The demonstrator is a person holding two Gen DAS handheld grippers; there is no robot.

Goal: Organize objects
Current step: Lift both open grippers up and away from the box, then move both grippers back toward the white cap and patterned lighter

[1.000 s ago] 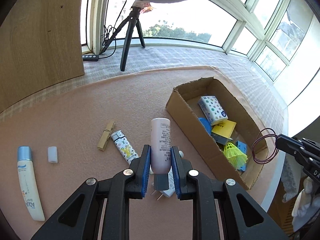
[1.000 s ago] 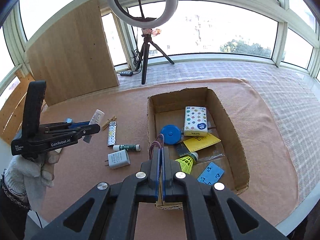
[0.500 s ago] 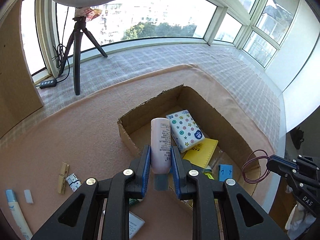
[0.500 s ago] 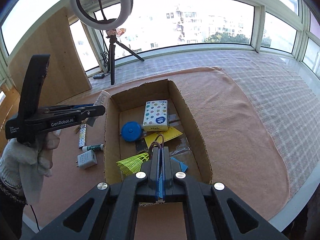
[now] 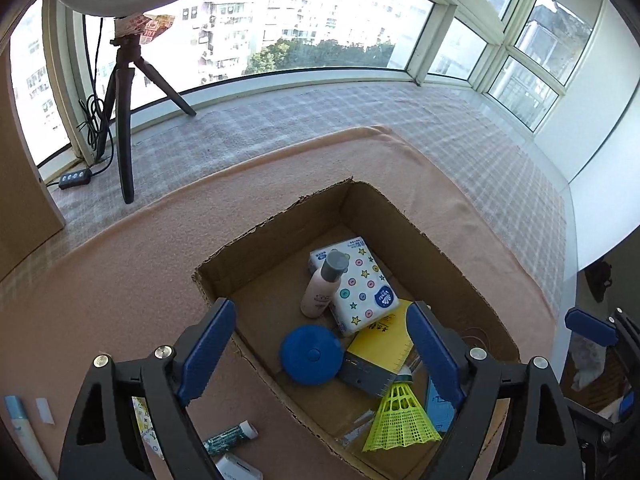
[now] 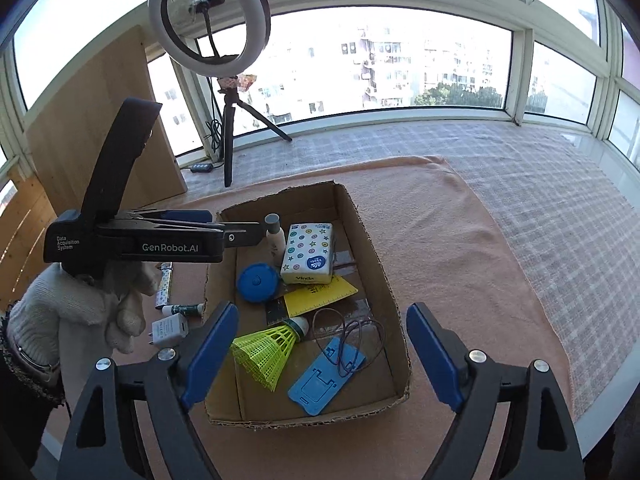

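The open cardboard box (image 6: 376, 280) sat on the peach-cloth surface (image 6: 460, 248). Inside, a pink bottle (image 5: 322, 290) with a grey cap leaned tilted against the star-printed tissue pack (image 5: 356, 284), at its 9 o'clock. The blue round case (image 5: 311, 354) lay at 6 o'clock from the bottle. Toward the near wall lay the yellow shuttlecock (image 6: 268, 346), with the blue phone stand (image 6: 326, 376) and the thin hair tie (image 6: 348, 336) looped over it at its 3 o'clock.

White tube (image 5: 24, 436) cut off at left edge, charger (image 5: 236, 468) cropped below
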